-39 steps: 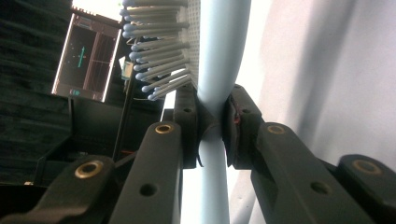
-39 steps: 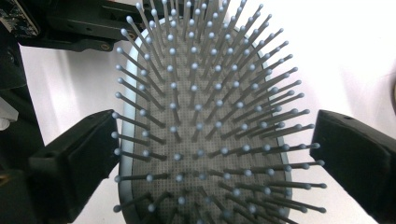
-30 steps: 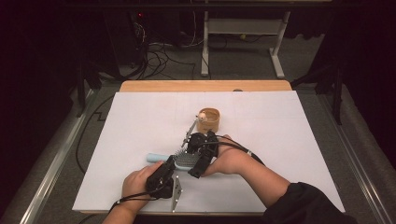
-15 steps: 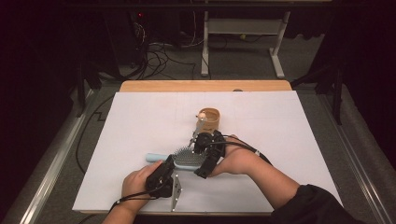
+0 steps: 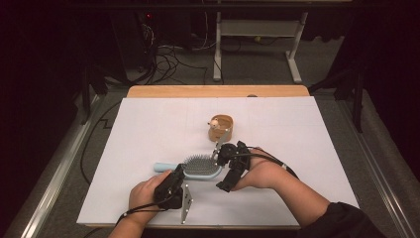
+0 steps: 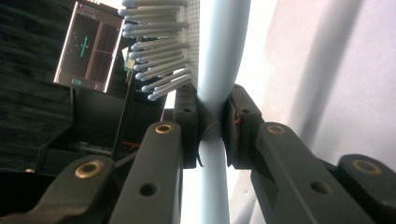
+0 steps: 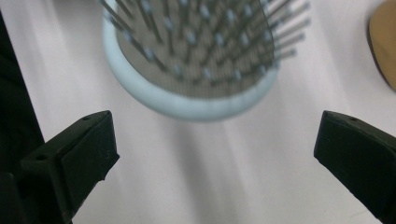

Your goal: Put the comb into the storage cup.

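Note:
A light blue hairbrush lies on the white sheet with its bristles up. My left gripper is shut on its handle, and the pads pinch the handle just below the bristles. My right gripper stands open just right of the brush head, its jaws wide apart and pointing at it. In the right gripper view the brush head is blurred and lies beyond the gripper, with only bare sheet between the jaws.
A small round wooden bowl with a pale little figure at its rim stands just beyond the right gripper; its edge shows brown. The white sheet covers the table, with a wooden strip along the far edge.
My right gripper has slid to the right, off the brush head to its right end, so more bristles show. The left gripper and the brush have stayed put.

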The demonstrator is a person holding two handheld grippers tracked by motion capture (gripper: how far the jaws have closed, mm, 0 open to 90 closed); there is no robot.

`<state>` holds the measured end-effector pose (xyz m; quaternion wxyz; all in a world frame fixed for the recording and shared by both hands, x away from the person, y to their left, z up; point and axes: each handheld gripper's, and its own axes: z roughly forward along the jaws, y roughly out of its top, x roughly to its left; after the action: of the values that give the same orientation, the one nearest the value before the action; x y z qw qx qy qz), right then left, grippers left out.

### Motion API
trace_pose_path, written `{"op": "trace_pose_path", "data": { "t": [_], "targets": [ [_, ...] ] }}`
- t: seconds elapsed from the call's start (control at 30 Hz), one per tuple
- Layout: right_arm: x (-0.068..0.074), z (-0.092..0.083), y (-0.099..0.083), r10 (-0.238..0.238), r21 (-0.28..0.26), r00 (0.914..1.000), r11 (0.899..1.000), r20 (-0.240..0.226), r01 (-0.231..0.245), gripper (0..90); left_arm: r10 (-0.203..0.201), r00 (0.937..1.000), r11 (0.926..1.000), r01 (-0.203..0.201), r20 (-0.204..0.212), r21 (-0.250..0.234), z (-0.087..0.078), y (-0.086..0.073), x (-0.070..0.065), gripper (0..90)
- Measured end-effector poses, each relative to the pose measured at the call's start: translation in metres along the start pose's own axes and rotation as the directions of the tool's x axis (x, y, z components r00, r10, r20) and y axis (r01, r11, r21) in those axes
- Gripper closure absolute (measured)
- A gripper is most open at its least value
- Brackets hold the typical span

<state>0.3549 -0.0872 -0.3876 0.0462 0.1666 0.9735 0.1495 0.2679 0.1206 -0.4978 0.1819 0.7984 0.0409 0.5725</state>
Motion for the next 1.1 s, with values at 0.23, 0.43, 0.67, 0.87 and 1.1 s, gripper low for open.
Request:
{"op": "trace_pose_path", "data": {
  "t": [0.23, 0.43, 0.67, 0.87, 1.1],
  "targets": [
    [-0.006, 0.004, -0.016, 0.019, 0.019, 0.9998, 1.0, 0.006, -0.019, 0.1, -0.016, 0.9999, 0.9998, 0.016, -0.007, 0.009, 0.0, -0.002, 0.002, 77.6],
    [-0.011, 0.006, -0.03, 0.041, 0.032, 0.999, 0.999, 0.021, -0.041, 0.2, -0.045, 0.9989, 0.999, 0.045, -0.012, 0.003, -0.001, -0.003, 0.005, 77.6],
    [-0.015, 0.011, -0.046, 0.062, 0.036, 0.9973, 0.997, 0.038, -0.063, 0.1, -0.078, 0.9969, 0.997, 0.078, -0.014, 0.001, -0.001, -0.004, 0.007, 77.6],
    [-0.02, 0.013, -0.061, 0.096, -0.007, 0.9935, 0.995, 0.063, -0.095, 0.2, -0.137, 0.9905, 0.9906, 0.137, -0.017, -0.004, -0.002, -0.006, 0.012, 77.6],
    [-0.024, 0.012, -0.079, 0.147, -0.101, 0.9841, 0.985, 0.1, -0.137, 0.2, -0.168, 0.9856, 0.9858, 0.168, -0.02, -0.002, -0.002, -0.008, 0.015, 77.6]
  ]
}}
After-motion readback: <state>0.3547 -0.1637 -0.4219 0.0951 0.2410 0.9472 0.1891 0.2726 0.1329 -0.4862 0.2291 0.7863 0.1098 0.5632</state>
